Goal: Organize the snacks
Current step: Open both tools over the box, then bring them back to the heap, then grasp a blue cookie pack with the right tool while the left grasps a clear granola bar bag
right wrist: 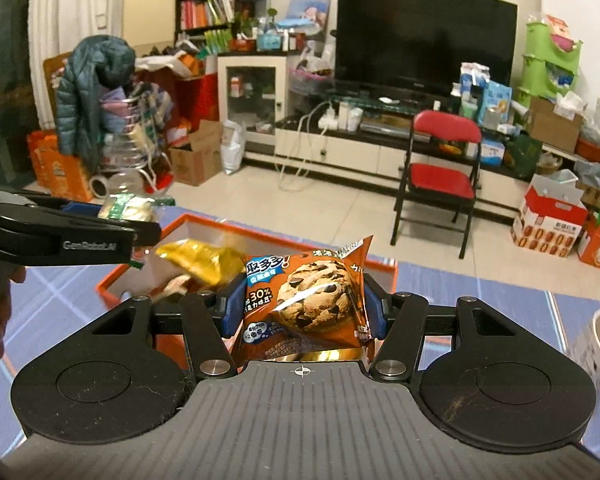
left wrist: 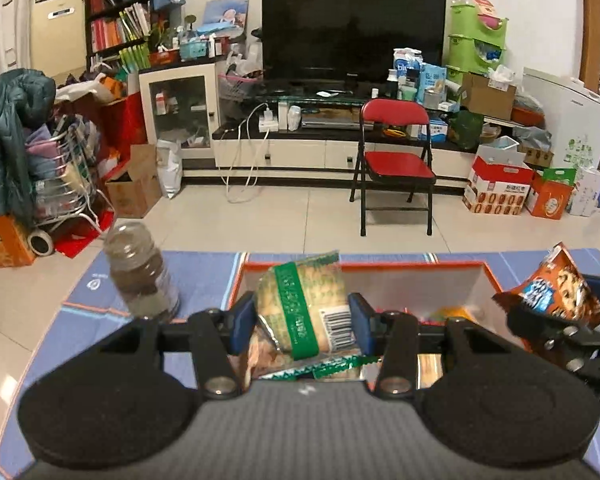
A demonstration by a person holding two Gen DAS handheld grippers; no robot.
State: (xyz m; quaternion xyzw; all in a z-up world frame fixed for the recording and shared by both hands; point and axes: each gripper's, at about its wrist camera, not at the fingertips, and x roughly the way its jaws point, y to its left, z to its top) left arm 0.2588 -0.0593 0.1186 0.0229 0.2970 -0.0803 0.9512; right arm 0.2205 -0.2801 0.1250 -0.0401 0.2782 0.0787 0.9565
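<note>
Both tools point forward and slightly downward, side by side above the blue patterned tablecloth [left wrist: 204, 276]. The left gripper [left wrist: 302, 322] pinches a green-banded clear packet of pale crackers [left wrist: 304, 304], held upright above the near edge of the orange-rimmed white cardboard box [left wrist: 412, 266]. The right gripper [right wrist: 302, 314] pinches a brown foil chocolate-chip cookie packet [right wrist: 312, 300], puffy and tilted, over the box's near right corner. A yellow wrapper [right wrist: 196, 260] lies inside the box. A clear plastic bottle [left wrist: 140, 272] stands near the table's far left edge.
</note>
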